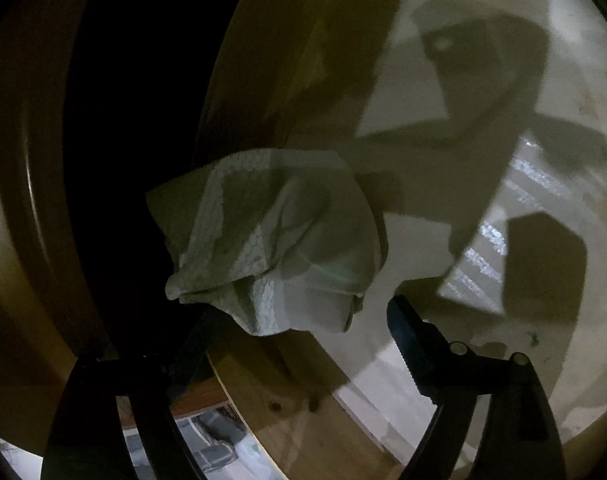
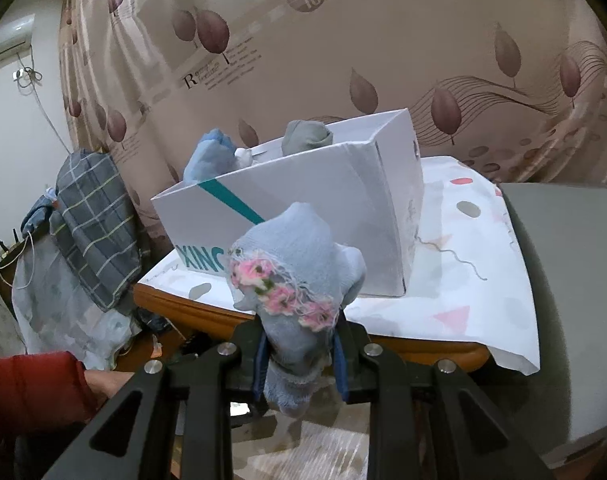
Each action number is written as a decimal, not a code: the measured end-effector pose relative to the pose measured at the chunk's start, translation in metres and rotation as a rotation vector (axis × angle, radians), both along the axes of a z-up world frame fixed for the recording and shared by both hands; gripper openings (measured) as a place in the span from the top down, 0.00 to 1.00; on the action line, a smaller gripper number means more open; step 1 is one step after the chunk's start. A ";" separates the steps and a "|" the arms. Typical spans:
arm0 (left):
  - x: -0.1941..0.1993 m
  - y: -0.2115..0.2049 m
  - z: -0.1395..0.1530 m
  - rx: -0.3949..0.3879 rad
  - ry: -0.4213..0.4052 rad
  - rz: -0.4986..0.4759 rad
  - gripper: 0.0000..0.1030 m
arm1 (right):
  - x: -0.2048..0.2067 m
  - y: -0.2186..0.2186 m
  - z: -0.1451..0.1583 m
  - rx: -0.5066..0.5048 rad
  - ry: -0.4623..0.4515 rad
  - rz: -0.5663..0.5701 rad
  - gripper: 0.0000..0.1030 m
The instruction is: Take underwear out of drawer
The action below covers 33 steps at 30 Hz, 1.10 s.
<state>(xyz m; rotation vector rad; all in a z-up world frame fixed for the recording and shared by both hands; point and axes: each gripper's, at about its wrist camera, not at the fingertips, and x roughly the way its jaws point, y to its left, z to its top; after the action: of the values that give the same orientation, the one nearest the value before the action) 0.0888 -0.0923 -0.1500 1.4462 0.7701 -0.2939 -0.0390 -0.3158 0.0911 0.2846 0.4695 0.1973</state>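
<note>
Left wrist view is dim: the left gripper (image 1: 299, 320) stands released, its left finger half lost in shadow, with folded pale underwear (image 1: 275, 240) just ahead on the drawer (image 1: 263, 80) edge. The right gripper (image 2: 299, 360) clenches light-blue flowered underwear (image 2: 299, 280), its lower end hidden between the pads.

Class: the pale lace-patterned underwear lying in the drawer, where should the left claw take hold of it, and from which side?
Grip the bunched lower fold of the pale underwear, coming from the near side, where the open left claw already straddles it; folds stack thickest there.
</note>
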 end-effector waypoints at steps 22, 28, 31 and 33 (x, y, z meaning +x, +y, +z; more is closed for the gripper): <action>-0.042 0.008 0.009 0.005 0.136 -0.077 0.91 | 0.000 0.008 -0.002 0.001 0.014 0.026 0.75; -0.061 0.007 0.027 -0.020 0.200 -0.071 0.89 | -0.001 0.007 -0.002 0.003 0.010 0.024 0.75; -0.069 0.009 0.027 -0.064 0.252 -0.014 0.81 | -0.001 0.007 -0.002 0.003 0.008 0.024 0.75; -0.060 0.004 0.040 -0.140 0.265 0.037 0.55 | -0.003 0.007 -0.001 0.005 0.007 0.023 0.75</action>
<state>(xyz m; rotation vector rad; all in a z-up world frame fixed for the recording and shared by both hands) 0.0291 -0.0880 -0.1098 1.2745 0.9697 -0.5085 -0.0419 -0.3090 0.0903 0.2846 0.4793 0.2198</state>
